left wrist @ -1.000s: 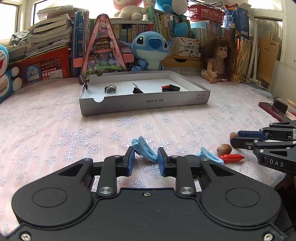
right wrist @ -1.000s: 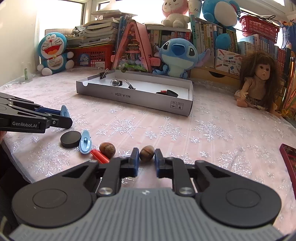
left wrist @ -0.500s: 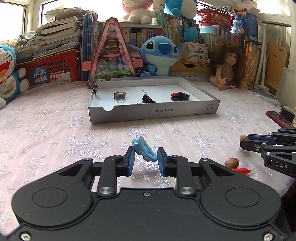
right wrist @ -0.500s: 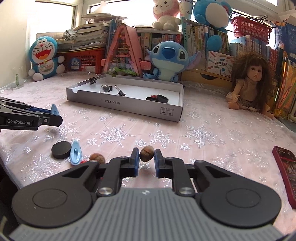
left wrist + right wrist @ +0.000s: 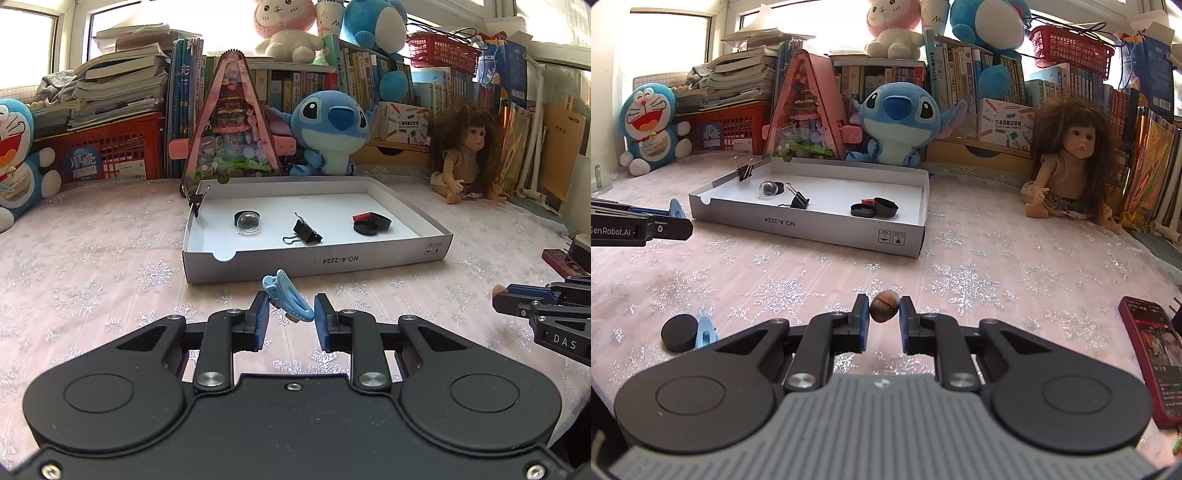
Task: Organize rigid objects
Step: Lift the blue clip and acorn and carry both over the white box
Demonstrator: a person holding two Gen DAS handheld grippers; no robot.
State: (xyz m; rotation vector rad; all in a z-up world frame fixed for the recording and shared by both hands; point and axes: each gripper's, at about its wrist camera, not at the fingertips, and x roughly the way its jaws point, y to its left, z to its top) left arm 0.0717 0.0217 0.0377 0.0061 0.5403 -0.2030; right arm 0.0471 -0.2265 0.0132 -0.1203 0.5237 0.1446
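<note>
Right then, your table (image 5: 92, 258) carried the white tray (image 5: 317, 258) at the far centre, with a binder clip (image 5: 306, 233), a clear dome (image 5: 248, 221) and black caps (image 5: 371, 223) lying inside. Your left gripper (image 5: 288, 317) was clamped on the blue clip (image 5: 286, 295), just near of the tray. Your right gripper (image 5: 884, 317) pinched the nut (image 5: 884, 305), off the cloth. A black disc (image 5: 679, 331) lay near left.

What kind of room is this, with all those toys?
Probably a child's bedroom or playroom at home. Plush toys like the blue alien plush and a doll sit by shelves packed with books, behind a snowflake tablecloth.
</note>
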